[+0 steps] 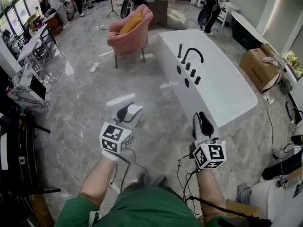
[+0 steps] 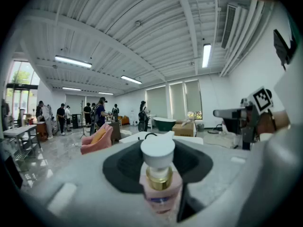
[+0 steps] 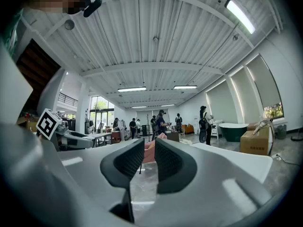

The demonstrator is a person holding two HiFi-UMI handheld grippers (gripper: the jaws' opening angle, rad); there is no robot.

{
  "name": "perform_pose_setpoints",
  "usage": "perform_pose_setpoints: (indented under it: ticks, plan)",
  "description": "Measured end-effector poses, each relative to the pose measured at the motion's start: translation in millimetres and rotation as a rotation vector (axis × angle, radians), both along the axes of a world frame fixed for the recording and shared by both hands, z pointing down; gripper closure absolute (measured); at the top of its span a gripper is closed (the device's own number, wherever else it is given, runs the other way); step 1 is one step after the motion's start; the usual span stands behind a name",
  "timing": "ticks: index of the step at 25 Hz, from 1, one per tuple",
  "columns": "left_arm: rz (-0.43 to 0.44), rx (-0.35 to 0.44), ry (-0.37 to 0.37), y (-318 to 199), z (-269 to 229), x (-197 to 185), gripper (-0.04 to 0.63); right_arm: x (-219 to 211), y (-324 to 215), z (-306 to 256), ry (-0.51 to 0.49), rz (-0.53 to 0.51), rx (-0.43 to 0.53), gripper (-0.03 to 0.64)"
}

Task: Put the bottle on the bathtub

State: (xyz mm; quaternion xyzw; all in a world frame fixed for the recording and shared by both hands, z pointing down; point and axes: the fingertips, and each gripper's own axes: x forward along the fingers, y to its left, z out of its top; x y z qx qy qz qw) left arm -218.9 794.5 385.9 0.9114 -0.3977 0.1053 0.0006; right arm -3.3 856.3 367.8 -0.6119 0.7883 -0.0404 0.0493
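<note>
While the pale pink bottle (image 2: 160, 190) with a gold collar and white cap is clamped between the dark pads of the left claw (image 1: 127, 113), cap pointing forward along the jaws, it is held in the air above the grey marble floor (image 1: 85, 108). It is short of the white rectangular bathtub (image 1: 227, 96), which lies ahead and to the right. On this evidence the pick-up is done; the carry to the tub and the setting down on it remain. The right claw (image 3: 144, 162) stands slightly apart, with nothing between its pads. Only the left gripper view shows the bottle's body and the grip on it. The head view shows only its white top, but alone gives the tub's full outline, its black curved faucet (image 1: 191, 56) and the ground left to cover.
</note>
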Motion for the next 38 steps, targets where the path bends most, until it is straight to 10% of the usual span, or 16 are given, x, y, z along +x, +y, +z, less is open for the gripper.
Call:
perform_pose_setpoints:
  ticks: [20,38]
  plan:
    - [-0.077,0.044,0.038,-30.8,-34.4,49.8,0.425,71.0,-50.2,-6.5,-0.055,-0.042,0.01,0.548]
    - [0.048,0.064,0.087,-319.6,-29.2,-33.9,0.426,-10.7,-316.6,-2.5,0.008,0.081,-0.037,0.509]
